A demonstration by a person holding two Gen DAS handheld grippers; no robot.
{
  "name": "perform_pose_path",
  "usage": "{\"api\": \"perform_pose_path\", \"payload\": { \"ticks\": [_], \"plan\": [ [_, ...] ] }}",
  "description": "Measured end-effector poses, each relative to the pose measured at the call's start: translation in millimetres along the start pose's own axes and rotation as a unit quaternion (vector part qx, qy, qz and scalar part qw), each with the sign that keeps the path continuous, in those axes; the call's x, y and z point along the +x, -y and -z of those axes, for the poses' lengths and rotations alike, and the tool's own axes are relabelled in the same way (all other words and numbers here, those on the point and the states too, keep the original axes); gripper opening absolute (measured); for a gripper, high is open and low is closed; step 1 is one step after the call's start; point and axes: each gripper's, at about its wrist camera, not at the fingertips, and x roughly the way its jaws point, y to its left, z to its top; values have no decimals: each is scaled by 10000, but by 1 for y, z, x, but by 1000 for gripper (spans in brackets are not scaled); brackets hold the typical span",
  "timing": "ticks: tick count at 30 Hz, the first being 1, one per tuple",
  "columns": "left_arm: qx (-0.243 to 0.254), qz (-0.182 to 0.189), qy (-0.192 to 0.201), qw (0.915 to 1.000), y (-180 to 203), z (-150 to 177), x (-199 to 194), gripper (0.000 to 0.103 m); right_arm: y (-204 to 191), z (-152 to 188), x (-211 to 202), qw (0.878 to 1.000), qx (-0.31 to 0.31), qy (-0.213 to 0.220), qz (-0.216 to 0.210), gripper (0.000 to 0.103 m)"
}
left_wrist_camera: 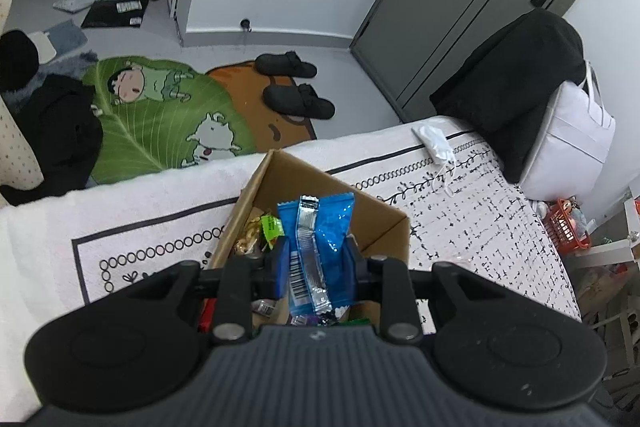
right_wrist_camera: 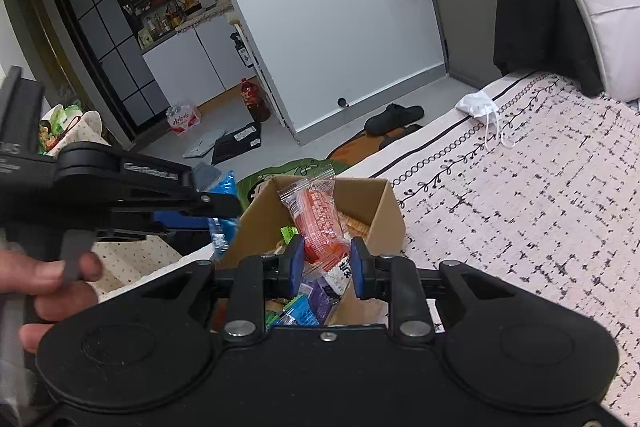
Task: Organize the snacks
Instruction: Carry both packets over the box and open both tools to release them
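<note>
Blue snack packet sits pinched upright between the left gripper pads, right above the cardboard box, likely so it drops in. The right gripper clamps an orange packet the same way over the box on the bed.

Through the right wrist camera we see the right gripper clamped on an orange snack packet, which stands up over an open cardboard box on the patterned bedspread. More wrappers lie inside the box. At left, the left gripper carries what seems to be a blue packet, with a hand on its trigger.
</note>
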Motion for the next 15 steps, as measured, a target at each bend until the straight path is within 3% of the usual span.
{"api": "perform_pose_path", "payload": {
  "ticks": [15],
  "plan": [
    [-323,19,-306,9990,-22,0,48,30,-1,1,37,9995,26,-326,44,24]
  ]
}}
